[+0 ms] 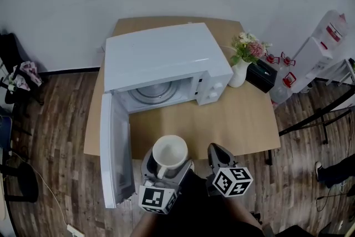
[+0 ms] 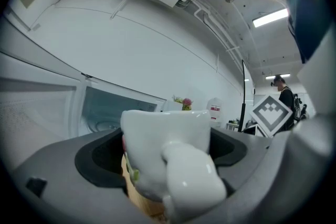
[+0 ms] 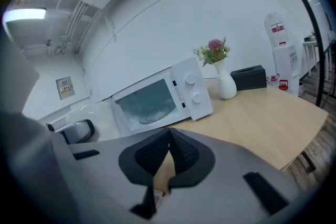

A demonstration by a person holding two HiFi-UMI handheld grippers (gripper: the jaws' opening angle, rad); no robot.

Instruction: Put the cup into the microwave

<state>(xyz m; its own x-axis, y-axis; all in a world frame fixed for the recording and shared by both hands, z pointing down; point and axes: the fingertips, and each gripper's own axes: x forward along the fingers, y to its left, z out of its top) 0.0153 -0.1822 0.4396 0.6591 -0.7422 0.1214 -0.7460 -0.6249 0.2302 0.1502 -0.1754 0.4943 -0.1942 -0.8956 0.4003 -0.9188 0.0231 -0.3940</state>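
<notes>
1. Head view: a pale wooden table [image 1: 244,116] stands against a white wall on a dark plank floor [image 1: 55,119]. A white microwave [image 1: 166,55] sits on the table with its door [image 1: 113,147] swung wide open to the left, so the glass turntable [image 1: 155,92] inside shows. Just right of the microwave is a white vase [image 1: 239,72] of flowers, and a black box [image 1: 262,75] lies beside that.
2. Also in the head view, the left gripper [image 1: 168,166] holds a white cup [image 1: 169,151] upright with its mouth up. The cup is at the table's near edge, in front of the open cavity and well short of it. The right gripper [image 1: 216,150] hangs just to its right, apart from the cup.
3. Left gripper view: the two grey jaws are clamped on the cup's sides, and the cup's handle [image 2: 191,181] points back toward the camera. Beyond the cup lies the open microwave cavity, and the right gripper's marker cube [image 2: 272,115] shows at the right. A person [image 2: 286,98] stands far off in the room.
4. Right gripper view: the dark ribbed pads [image 3: 181,152] meet at their tips with nothing between them. Past them are the table, the open microwave, the vase, the black box and a white water dispenser [image 3: 281,55] by the wall.
</notes>
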